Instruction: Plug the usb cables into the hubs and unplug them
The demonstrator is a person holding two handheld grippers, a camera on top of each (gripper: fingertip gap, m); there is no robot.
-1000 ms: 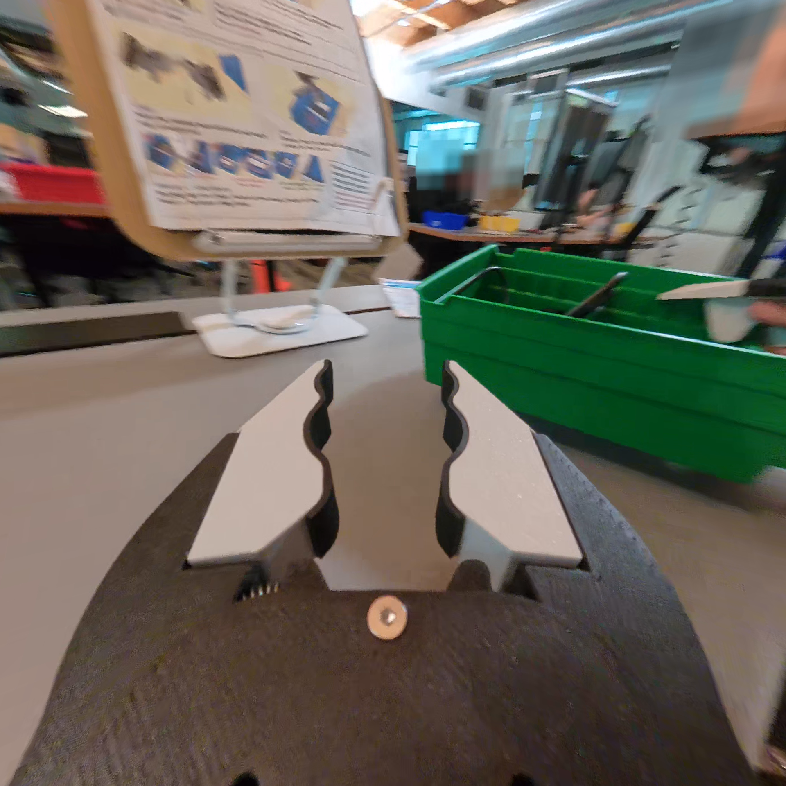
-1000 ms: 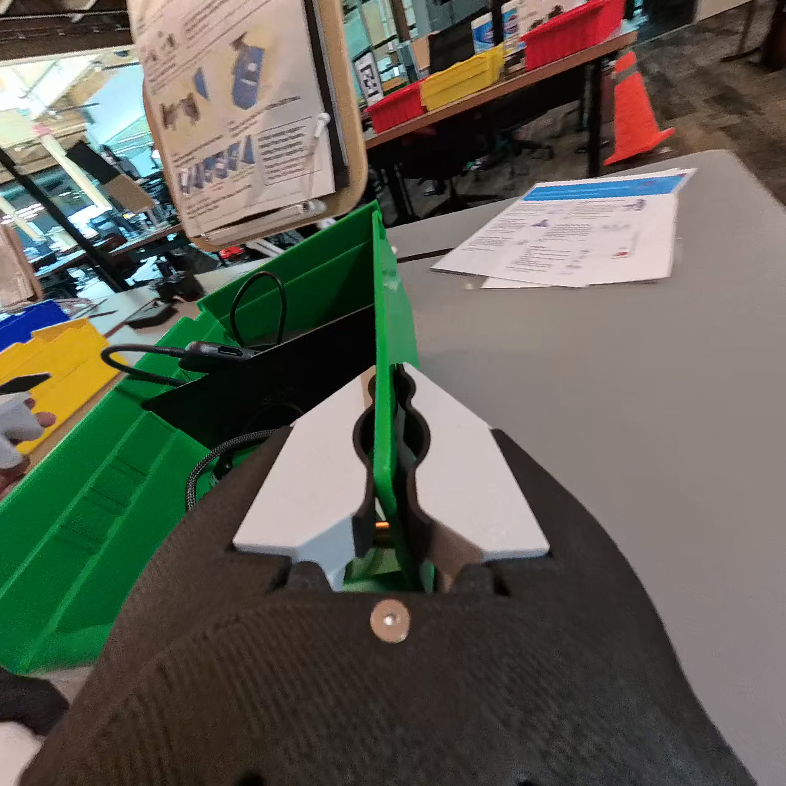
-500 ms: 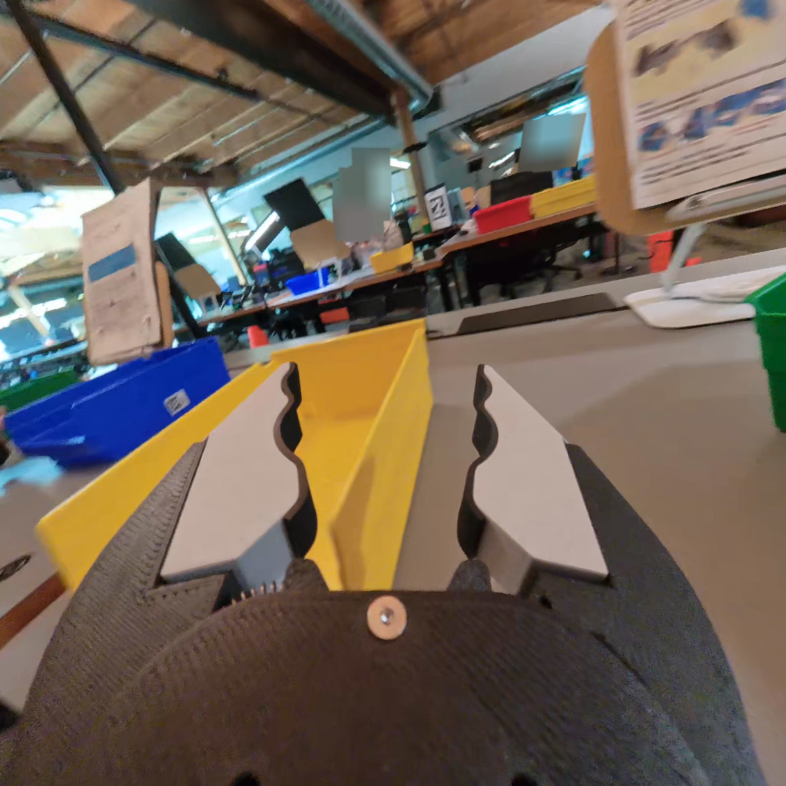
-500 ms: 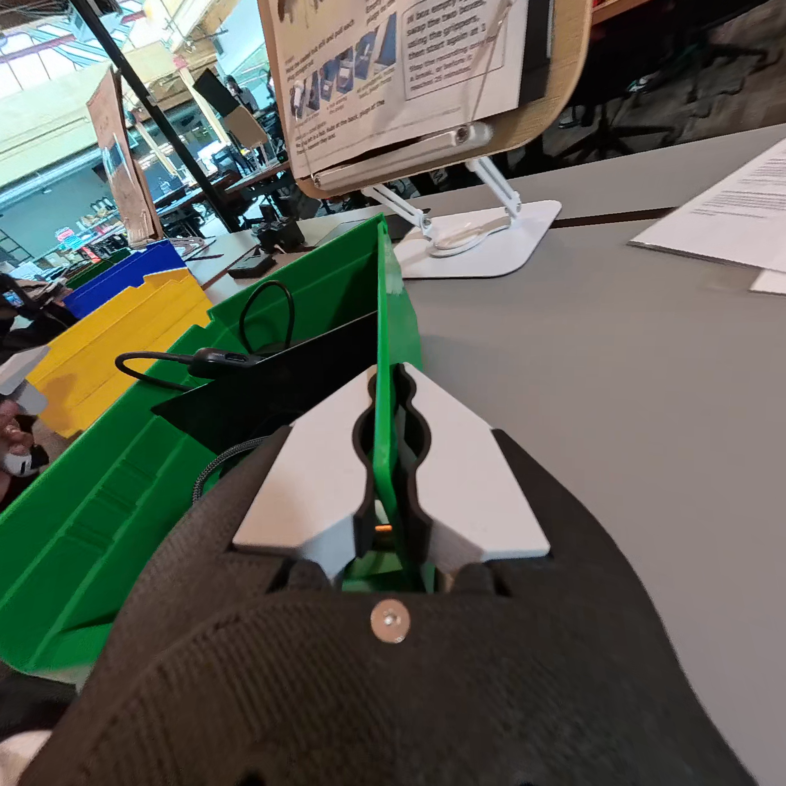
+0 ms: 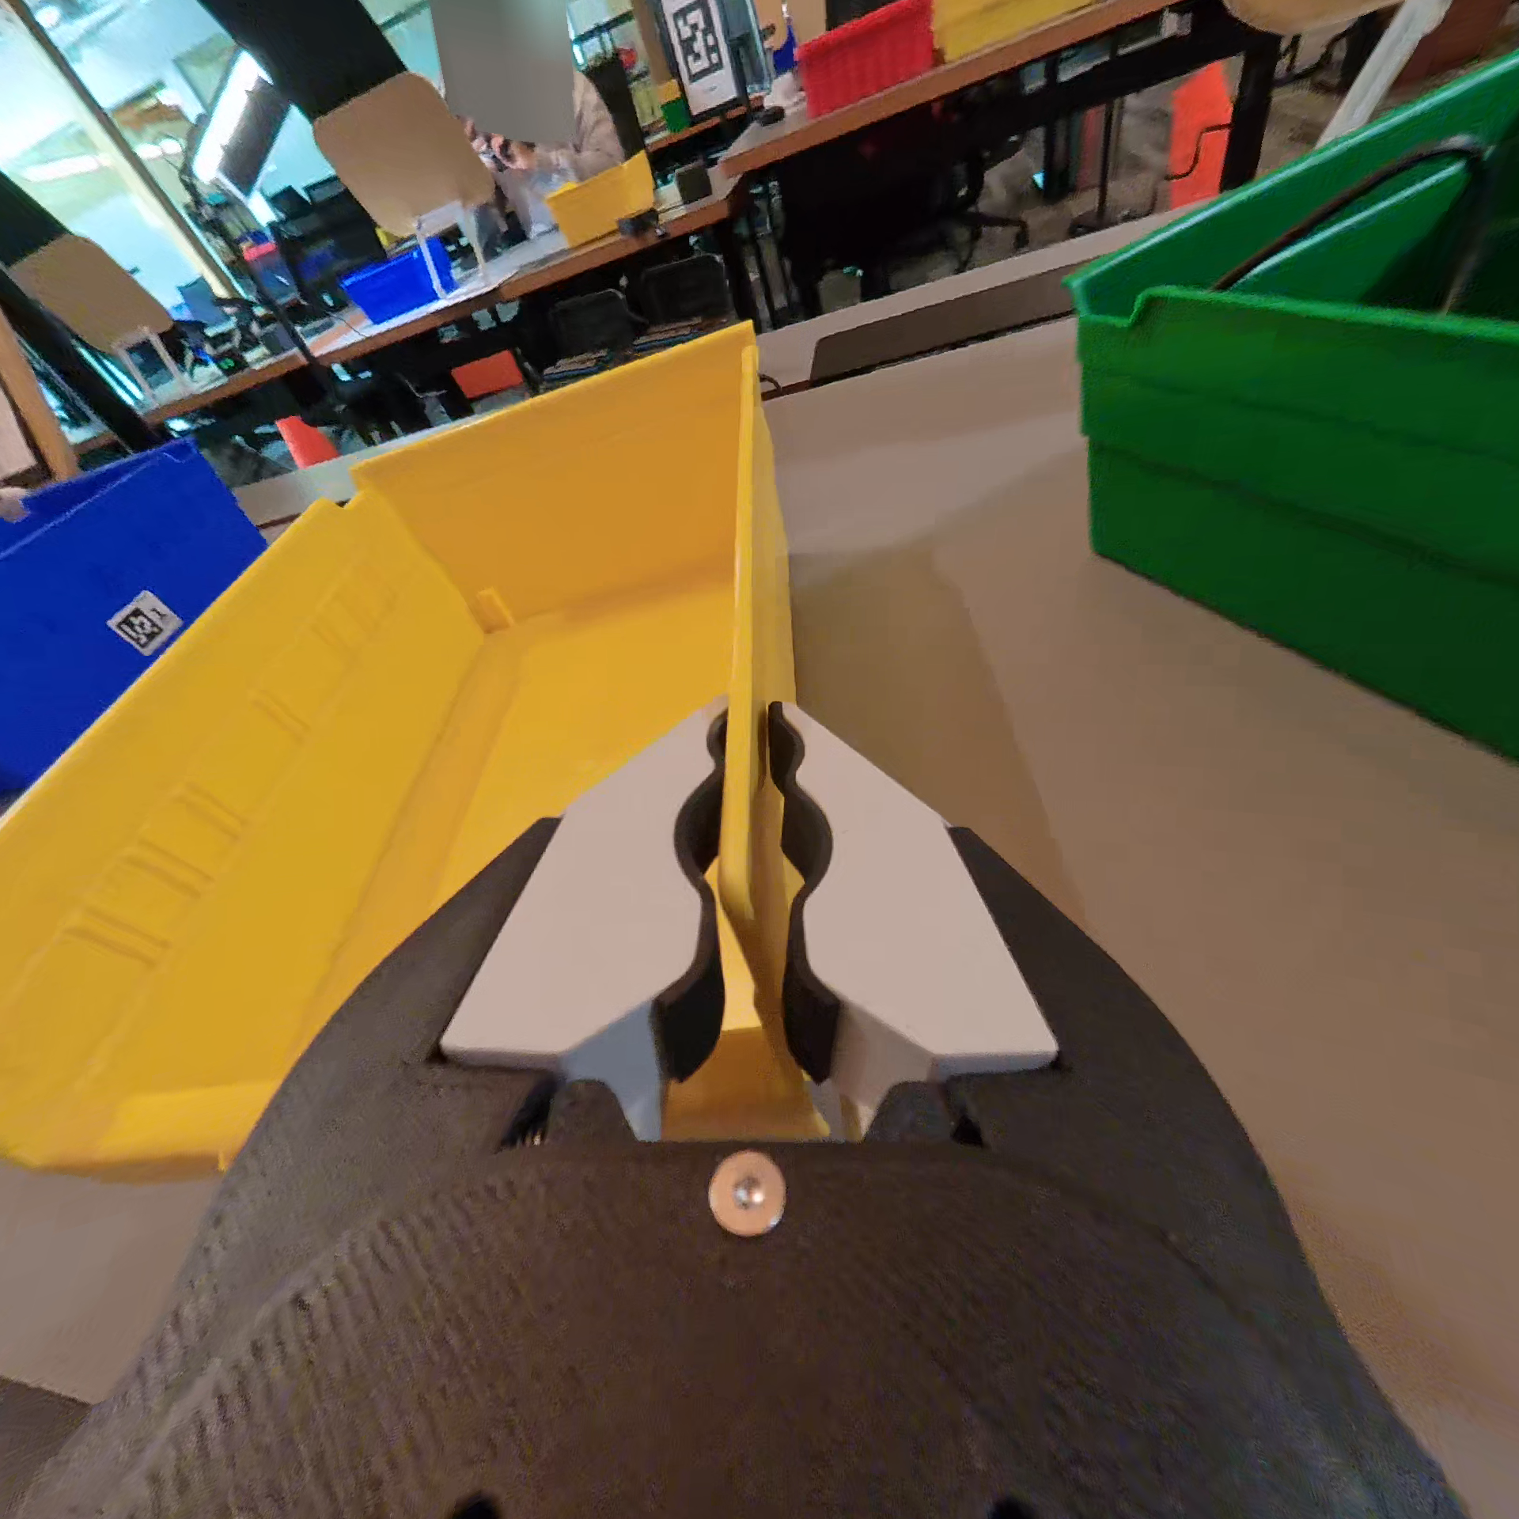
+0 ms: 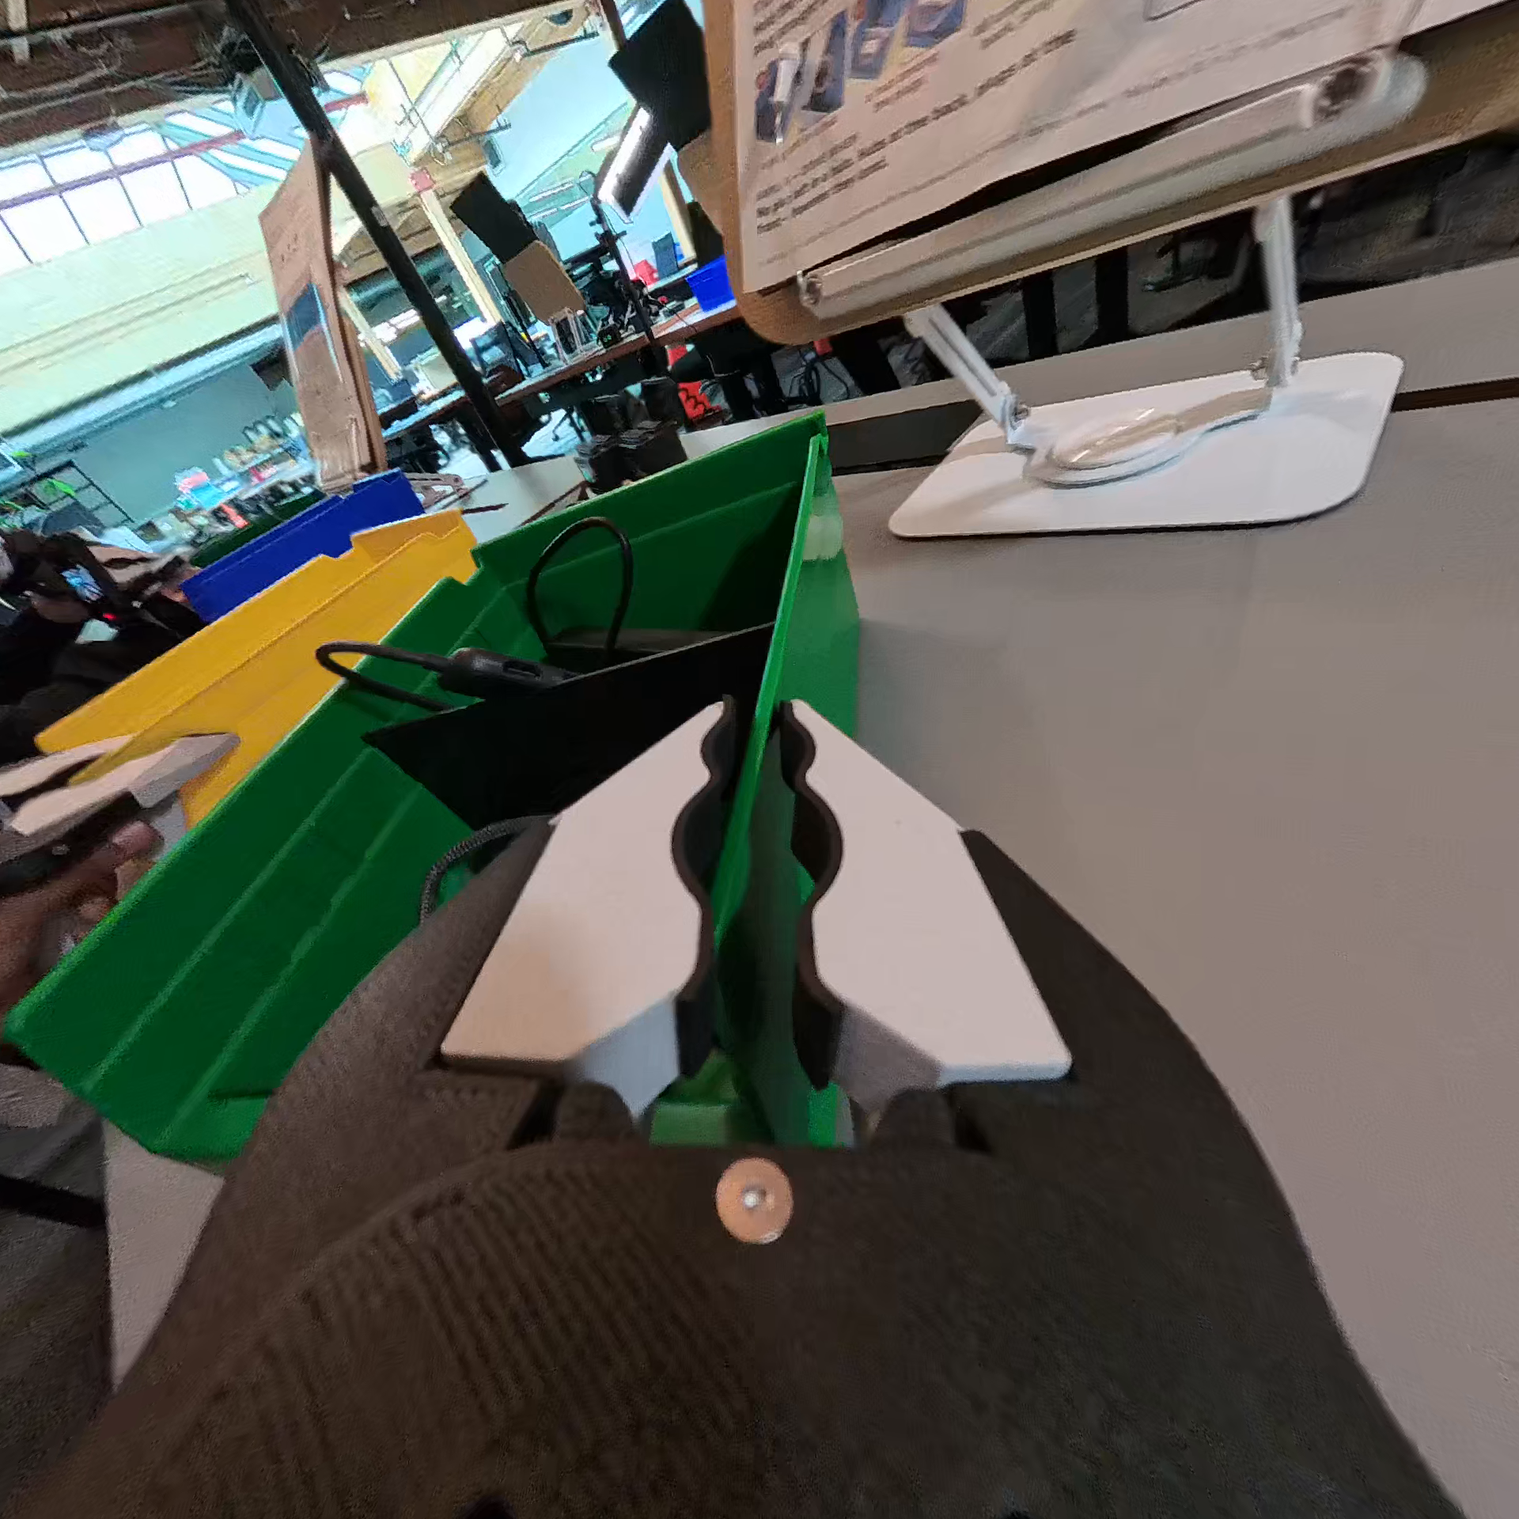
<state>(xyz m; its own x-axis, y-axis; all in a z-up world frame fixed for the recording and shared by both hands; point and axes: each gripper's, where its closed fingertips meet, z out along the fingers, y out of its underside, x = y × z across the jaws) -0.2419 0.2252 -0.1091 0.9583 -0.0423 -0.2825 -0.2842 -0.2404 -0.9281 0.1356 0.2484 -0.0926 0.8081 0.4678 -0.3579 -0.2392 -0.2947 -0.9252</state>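
Half a second ago the left gripper [image 5: 746, 723] stood with its fingers spread over the wall of the yellow bin [image 5: 575, 501]; now they are pressed onto that wall, pinching it. The right gripper [image 6: 752, 715] has kept its pinch on the wall of the green bin [image 6: 814, 575] throughout.

Taking the green bin as the landmark and going left to right: farthest to its left sits a blue bin [image 5: 107, 575], then the yellow bin just beside it, with nothing visible inside. A strip of bare grey tabletop [image 5: 945, 575] separates the yellow bin from the green one. Inside the green bin lie the black usb cables [image 6: 460, 666], one looped up over a black divider [image 6: 575, 723]; no hub can be made out for certain. To the green bin's right stands a white stand [image 6: 1151, 468] carrying a board with a printed sheet.

As a judgement, the task proper looks barely started: both grippers hold bins, not cables, so this seems a setting-up step, with all plugging and unplugging left to do.

The bins are smooth, rigid moulded plastic with thin upright walls and ribbed sides. The cables are thin and springy, one seemingly braided. The fingers are matte pale wedges with wavy dark inner pads.
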